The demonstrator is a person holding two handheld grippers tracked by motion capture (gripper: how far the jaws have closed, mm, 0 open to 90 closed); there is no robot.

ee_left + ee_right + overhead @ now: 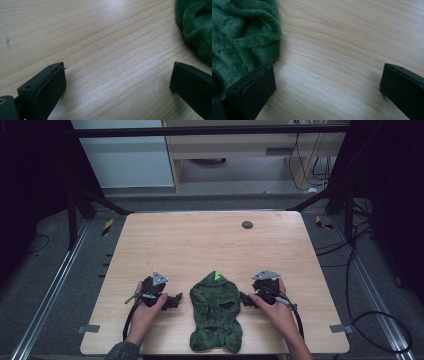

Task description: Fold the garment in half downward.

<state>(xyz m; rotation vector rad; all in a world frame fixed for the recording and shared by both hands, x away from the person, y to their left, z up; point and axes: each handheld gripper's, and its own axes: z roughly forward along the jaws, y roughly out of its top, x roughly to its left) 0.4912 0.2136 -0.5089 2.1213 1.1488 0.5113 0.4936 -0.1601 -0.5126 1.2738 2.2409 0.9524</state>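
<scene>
Work looked barely begun: the rumpled dark green fleece garment (216, 312) lay untouched at the lower centre of the light wooden table (200, 245), flanked by left gripper (172, 301) and right gripper (246, 299), jaws spread wide and empty.

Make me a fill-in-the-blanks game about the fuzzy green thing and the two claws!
1. The fuzzy garment is ____ in colour.
2. It lies ____ the left claw and the right claw.
3. Both claws are ____, holding nothing.
4. Everything rests on a ____ table.

Missing words: green; between; open; wooden
</scene>
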